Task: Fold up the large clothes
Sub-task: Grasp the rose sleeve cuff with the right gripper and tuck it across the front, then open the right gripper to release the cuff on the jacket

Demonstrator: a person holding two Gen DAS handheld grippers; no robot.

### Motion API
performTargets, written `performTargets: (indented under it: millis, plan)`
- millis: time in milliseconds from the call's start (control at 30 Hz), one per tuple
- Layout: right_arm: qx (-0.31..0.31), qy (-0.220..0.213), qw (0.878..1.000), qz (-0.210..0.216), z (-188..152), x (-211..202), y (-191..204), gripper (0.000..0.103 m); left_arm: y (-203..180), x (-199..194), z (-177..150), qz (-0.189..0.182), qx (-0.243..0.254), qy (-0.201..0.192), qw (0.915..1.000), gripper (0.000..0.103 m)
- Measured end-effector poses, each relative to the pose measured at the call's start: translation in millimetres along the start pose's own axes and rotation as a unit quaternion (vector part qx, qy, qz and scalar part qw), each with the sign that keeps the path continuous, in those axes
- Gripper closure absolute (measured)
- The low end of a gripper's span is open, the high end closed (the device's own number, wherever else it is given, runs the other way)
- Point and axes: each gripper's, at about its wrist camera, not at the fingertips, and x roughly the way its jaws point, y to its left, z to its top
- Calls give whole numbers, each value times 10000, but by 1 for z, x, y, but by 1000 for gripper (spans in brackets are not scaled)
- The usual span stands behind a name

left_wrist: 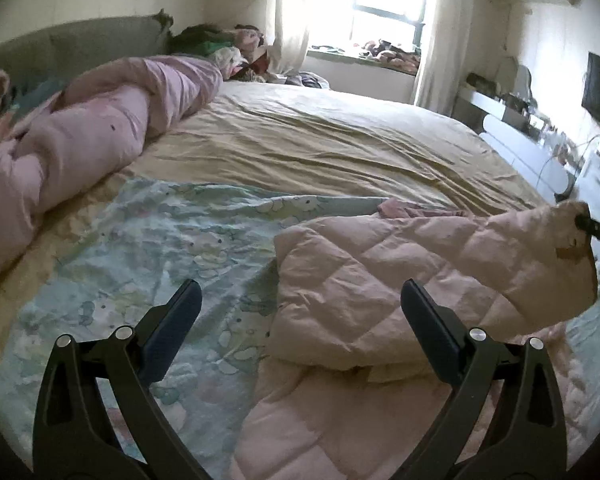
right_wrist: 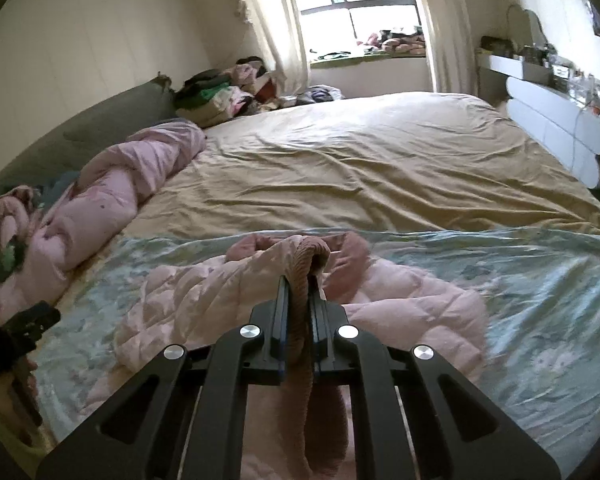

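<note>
A pale pink quilted jacket lies on a light blue floral sheet at the near end of the bed. My left gripper is open and empty, just above the jacket's left edge. My right gripper is shut on the jacket's pink ribbed cuff and holds the sleeve up over the jacket body. In the left wrist view the lifted sleeve end hangs from the right gripper's tip at the right edge. The jacket's darker pink collar shows behind the cuff.
A rolled pink duvet lies along the bed's left side by a grey headboard. The tan bedsheet stretches to the window. A clothes pile sits in the far corner. White furniture stands on the right.
</note>
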Motion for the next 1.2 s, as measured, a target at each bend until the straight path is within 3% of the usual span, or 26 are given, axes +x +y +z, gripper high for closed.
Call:
performTargets:
  millis: [300,733,967,1200]
  plan:
    - [235,167,9991,-300,-20,13,-31,96,-17,31,-11,-283,14,213,9994,10]
    - [210,418,9965,-689,-35,35,-34,96,-37,63,-24,-603,319,566,9961,10]
    - [251,582,9943,-853,-43,46,-37,95,-44,79,-32,-841,465,748,9926,40]
    - [248,631,9918,-1084,-43,51,-35,83,-39,97,-41,-900,424,1047,9895,41]
